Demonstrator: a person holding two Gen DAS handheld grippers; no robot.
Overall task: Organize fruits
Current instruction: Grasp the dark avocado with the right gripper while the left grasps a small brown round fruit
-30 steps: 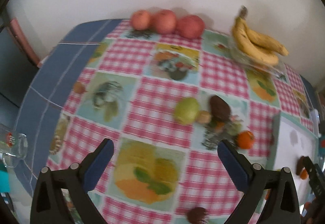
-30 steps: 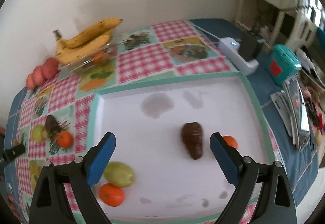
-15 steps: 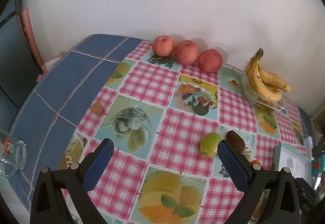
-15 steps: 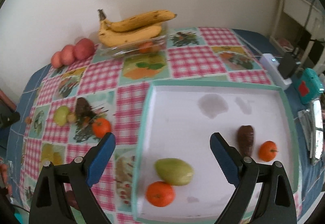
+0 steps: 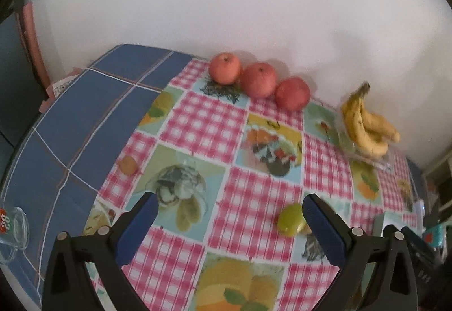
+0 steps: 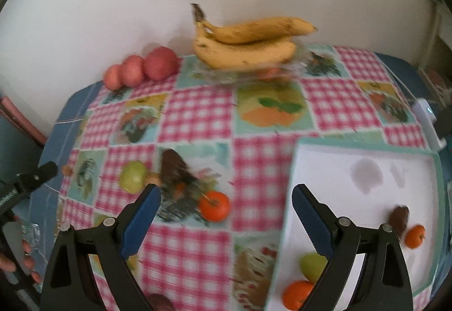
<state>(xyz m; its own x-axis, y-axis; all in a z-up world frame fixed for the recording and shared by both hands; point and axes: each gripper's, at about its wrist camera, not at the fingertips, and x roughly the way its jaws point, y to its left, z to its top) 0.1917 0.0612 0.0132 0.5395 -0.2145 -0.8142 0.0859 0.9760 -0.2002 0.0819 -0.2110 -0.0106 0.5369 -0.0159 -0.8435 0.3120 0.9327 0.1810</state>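
Observation:
My right gripper is open and empty above the checked tablecloth, left of the white tray. An orange, a dark brown fruit and a green fruit lie on the cloth ahead of it. In the tray lie a green fruit, an orange, a brown fruit and a small orange. My left gripper is open and empty, the green fruit by its right finger. Three red apples and bananas sit by the wall.
The bananas rest on a clear dish. A glass stands at the table's left edge. A white box lies beyond the tray on the right. A small brown fruit lies at the cloth's left edge.
My right gripper has swung left, away from over the tray to over the loose fruit on the cloth. My left gripper has drawn back and tilted up toward the wall.

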